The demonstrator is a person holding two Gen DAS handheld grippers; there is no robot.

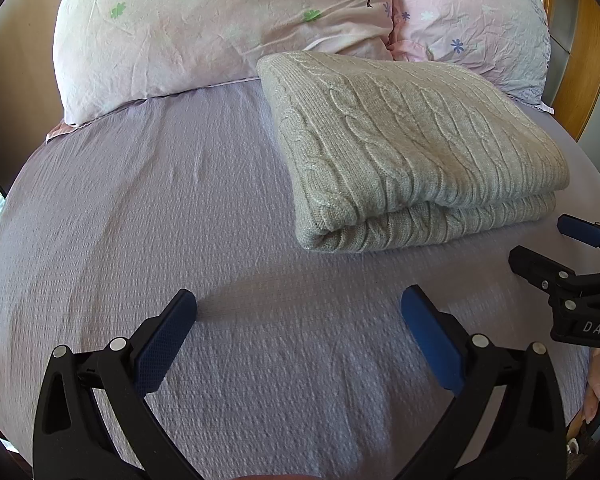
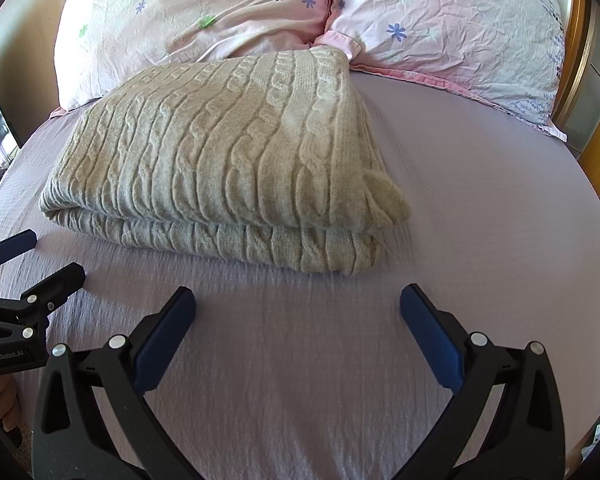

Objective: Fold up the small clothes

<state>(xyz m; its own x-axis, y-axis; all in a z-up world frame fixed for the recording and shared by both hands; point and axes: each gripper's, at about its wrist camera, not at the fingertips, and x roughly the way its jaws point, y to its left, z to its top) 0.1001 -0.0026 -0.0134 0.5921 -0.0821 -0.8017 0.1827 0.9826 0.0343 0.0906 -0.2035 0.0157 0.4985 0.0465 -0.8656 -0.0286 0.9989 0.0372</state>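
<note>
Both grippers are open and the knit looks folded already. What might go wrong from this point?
1. On the cable-knit sweater, the top layer's near right corner is rounded and lies short of the layer below; a careless touch there might spread the fold.
2. The right gripper and left gripper hover over the lavender bedspread, jaws wide apart; closing low may pinch bedding rather than knit.
3. The sweater's far edge meets the pillows; pushing it back may rumple it.

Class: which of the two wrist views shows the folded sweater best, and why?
The right wrist view. There the sweater lies near the middle, with both folded layers and its loose right corner in sight. The left wrist view shows the sweater whole too, but off to the right, at a slant.
</note>
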